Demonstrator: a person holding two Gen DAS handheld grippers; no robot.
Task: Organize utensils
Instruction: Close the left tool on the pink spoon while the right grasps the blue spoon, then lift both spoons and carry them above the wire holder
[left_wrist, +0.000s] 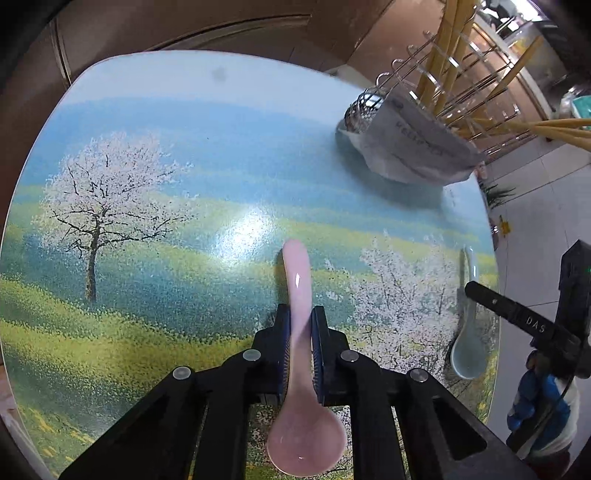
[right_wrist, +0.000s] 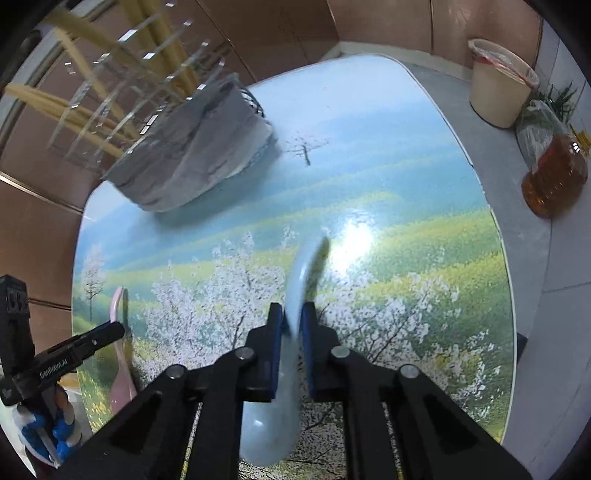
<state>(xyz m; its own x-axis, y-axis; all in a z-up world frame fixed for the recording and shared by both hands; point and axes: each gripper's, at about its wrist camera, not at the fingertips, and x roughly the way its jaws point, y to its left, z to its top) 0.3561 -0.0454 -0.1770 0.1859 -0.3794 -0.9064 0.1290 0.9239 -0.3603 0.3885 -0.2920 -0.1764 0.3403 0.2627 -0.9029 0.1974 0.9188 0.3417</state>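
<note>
Pink spoon (left_wrist: 301, 369): nearest the left wrist camera; glossy ceramic soup spoon, rounded bowl toward the lens, curved handle pointing away; clamped at the handle by the left gripper (left_wrist: 300, 328).
Left gripper: black linked arms, blue ribbed pads; fingers drawn together on the pink handle, no gap seen.
Pale blue spoon (right_wrist: 291, 354): same shape and glaze; bowl toward the right wrist camera, handle tip blurred; pinched at the handle by the right gripper (right_wrist: 291, 325).
Right gripper: same build; fingers closed against the blue handle on both sides.
Table (left_wrist: 147, 206): rounded, smooth and shiny top printed with blossom trees, green hills and blue haze; glare spot near the middle. Whether either spoon is touching it cannot be told.
Rack (left_wrist: 458, 88): chrome wire holder at the far edge of the table, well apart from both spoons; base wrapped in crumpled grey paper (left_wrist: 417, 147).
Chopsticks (left_wrist: 447, 55): yellow, long and straight, standing tilted in the rack.
Background: cream bucket (right_wrist: 498, 85) and amber bottle (right_wrist: 554, 173) on the grey floor beside the table.
Step in hand: judged as the grasp, one spoon secured in each gripper.
Next move: judged to call for lifting both spoons clear and carrying them to the rack, handles kept steady since glazed ceramic is slippery in narrow pads; wires and chopsticks are to be avoided on entry.
</note>
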